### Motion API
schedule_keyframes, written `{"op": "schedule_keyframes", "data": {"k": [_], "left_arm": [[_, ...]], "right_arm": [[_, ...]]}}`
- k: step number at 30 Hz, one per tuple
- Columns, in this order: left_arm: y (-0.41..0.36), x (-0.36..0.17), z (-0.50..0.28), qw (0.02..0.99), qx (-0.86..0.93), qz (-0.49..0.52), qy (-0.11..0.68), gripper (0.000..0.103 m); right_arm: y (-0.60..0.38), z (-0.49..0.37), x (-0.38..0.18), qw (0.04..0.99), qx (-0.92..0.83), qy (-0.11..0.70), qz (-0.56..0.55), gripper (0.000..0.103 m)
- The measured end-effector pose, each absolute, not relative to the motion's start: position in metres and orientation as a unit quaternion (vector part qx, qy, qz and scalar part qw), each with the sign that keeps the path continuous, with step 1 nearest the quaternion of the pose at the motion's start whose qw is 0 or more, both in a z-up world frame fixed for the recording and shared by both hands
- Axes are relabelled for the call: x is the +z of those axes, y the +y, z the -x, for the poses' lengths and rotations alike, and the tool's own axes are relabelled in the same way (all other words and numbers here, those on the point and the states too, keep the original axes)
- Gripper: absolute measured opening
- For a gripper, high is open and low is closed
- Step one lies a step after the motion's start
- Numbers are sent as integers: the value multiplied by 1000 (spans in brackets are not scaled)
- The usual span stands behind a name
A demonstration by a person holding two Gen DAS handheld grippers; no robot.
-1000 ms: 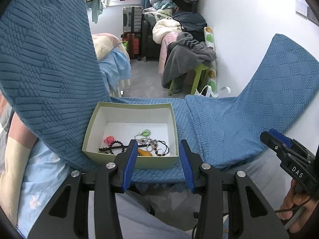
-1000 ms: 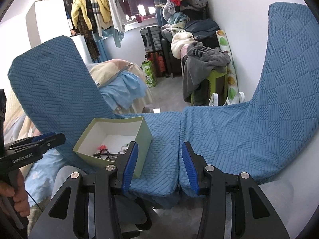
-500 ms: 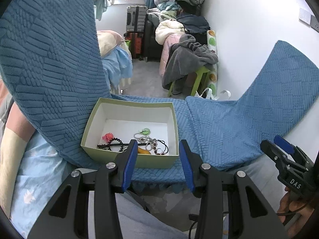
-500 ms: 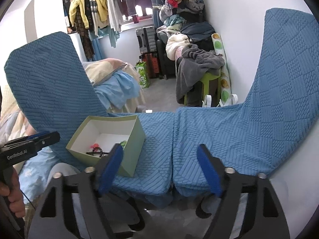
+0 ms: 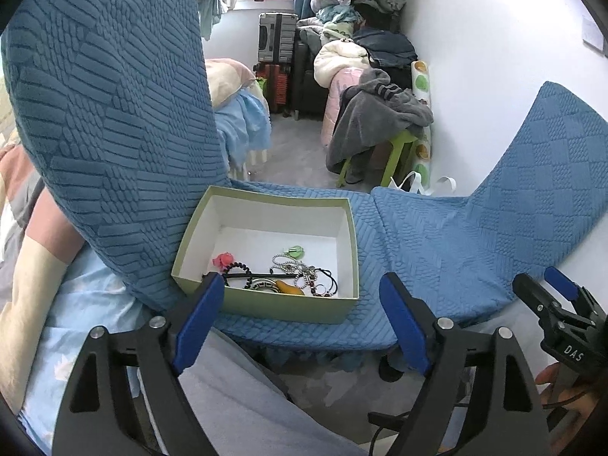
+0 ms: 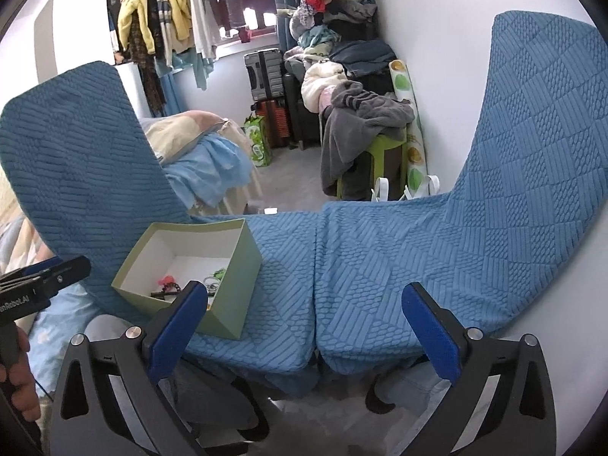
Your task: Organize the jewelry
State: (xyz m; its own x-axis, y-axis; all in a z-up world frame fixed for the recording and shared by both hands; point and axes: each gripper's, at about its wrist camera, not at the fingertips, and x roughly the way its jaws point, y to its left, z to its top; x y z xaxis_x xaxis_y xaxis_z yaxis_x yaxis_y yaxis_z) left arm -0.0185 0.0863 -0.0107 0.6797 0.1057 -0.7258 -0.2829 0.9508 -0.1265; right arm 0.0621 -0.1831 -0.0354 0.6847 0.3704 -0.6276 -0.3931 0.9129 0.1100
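Jewelry [image 5: 288, 273] lies in a tangle at the bottom of an open green box [image 5: 266, 306], just ahead of the left gripper [image 5: 300, 313] and between its two blue pads. That gripper's jaws have just been opening and now stand wide, with nothing between them. The pile holds a pink piece, a black beaded bracelet, silver chains, a green charm and an orange piece.

The box sits on a blue quilted cushion [image 5: 437, 235] folded up at both ends. To the left of the left gripper, one end rises tall, with light blue bedding [image 5: 76, 304] below it. To the right, the cushion lies flat, then climbs against the white wall [image 5: 494, 57].

The right gripper [image 6: 309, 323] hovers over the flat cushion, the box ahead to its left. Its jaws have also just been opening, stand very wide and hold nothing.

Beyond the cushion are a grey floor, a bed, suitcases [image 6: 266, 76], a green stool [image 6: 383, 152] draped with a grey garment, and clothes hanging by the window.
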Motion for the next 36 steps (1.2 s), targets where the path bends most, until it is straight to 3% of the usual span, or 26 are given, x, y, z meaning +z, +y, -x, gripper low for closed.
{"op": "schedule_keyframes", "data": {"k": [36], "left_arm": [[87, -16, 17, 903, 104, 119, 399, 84]], "right_arm": [[-187, -61, -36, 918, 200, 341, 24, 103]]}}
